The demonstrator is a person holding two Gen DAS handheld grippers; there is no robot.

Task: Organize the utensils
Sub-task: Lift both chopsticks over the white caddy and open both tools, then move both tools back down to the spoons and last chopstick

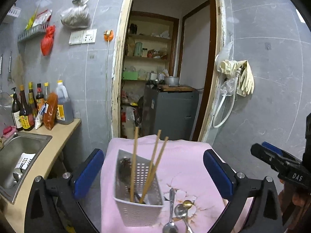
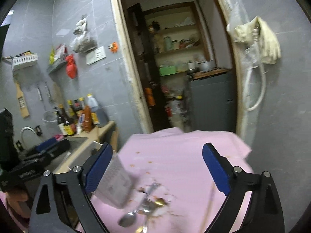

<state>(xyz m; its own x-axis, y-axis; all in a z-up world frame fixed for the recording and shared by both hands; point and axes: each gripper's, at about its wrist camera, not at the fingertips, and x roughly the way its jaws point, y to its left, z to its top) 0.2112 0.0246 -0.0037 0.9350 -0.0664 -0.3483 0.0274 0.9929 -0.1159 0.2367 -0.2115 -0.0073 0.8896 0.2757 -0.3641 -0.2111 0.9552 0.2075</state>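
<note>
A white perforated plastic caddy stood on the pink cloth that covered the surface, with three wooden chopsticks leaning up out of it and what looked like a dark ladle or skimmer tucked against its back wall. Just beside it on the cloth lay the loose spoons: a long steel spoon, a rounder steel one and a small gold-coloured one, overlapping in a little heap. In the right wrist view a single chopstick lay apart on the cloth, though blur made it faint.

The left gripper stood wide, its blue pads either side of the caddy without touching it. The right gripper was wide too, with nothing pressed between its pads.

The spoons seemed to me stiff, light and slippery, lying flat on soft cloth, so a pinch across the narrow handle near its middle would likely hold better than at the smooth bowl. They overlapped, and lifting one might drag another. The chopstick looked thin and apt to roll; taking it near the centre would probably keep it from tipping. The caddy appeared light and could topple if knocked.
</note>
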